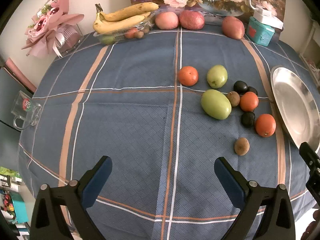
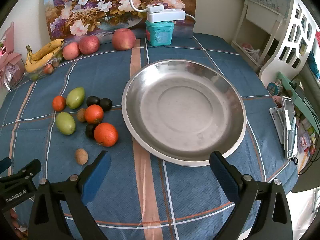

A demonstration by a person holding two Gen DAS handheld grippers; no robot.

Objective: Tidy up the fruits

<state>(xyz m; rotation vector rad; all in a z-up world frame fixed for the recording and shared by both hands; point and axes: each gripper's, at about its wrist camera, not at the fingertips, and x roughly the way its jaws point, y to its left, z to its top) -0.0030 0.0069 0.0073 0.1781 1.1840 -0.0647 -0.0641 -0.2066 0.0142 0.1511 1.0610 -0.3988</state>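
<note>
Loose fruit lies on the blue checked tablecloth: three oranges, two green fruits, dark plums and small brown fruits. An empty steel plate sits to their right. My left gripper is open and empty, above bare cloth in front of the fruit. My right gripper is open and empty, just in front of the plate's near rim.
At the table's back stand a clear tray of bananas, three red apples, a teal box and a flower painting. A pink bouquet and a glass mug sit at the left edge. Shelves and clutter lie to the right.
</note>
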